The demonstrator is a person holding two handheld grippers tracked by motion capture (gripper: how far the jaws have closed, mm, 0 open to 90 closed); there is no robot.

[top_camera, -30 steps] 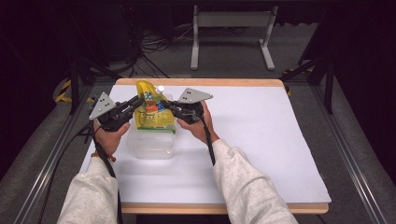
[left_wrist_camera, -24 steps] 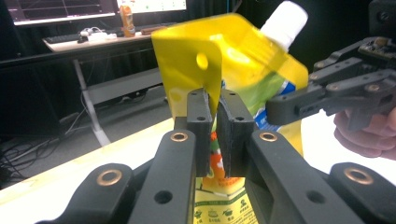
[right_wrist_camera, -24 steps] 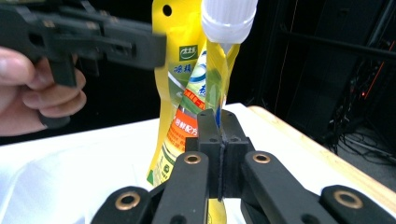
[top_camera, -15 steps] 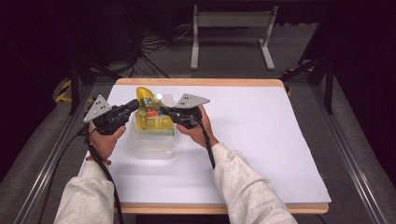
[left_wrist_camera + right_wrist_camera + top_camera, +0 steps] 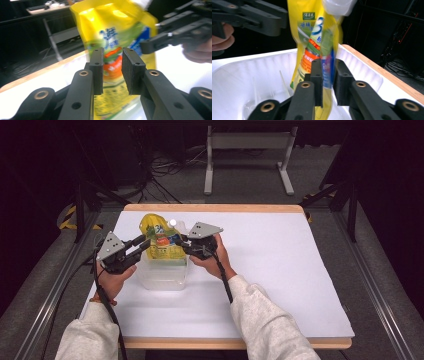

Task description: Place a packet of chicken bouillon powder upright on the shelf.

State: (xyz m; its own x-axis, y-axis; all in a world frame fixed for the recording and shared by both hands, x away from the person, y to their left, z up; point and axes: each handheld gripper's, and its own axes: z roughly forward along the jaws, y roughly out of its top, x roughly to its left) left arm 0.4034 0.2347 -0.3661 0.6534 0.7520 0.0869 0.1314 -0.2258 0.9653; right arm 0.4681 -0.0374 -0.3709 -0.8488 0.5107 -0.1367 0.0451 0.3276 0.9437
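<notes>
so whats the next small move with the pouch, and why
Probably draw both claws back from the yellow pouch. It stands upright in the clear tub. The left claw has just been opening and the pouch sits beyond its pads. The right claw has just been opening too, with the pouch edge between its pads in a loosening grip. The pouch looks placed.

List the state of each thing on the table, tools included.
Yellow pouch: upright in the tub, white cap on top.
Clear tub: lidless, upright on the white table.
Left tool: open, jaws just opened, apart from the pouch.
Right tool: open, jaws just opened, pouch edge between them.
</notes>
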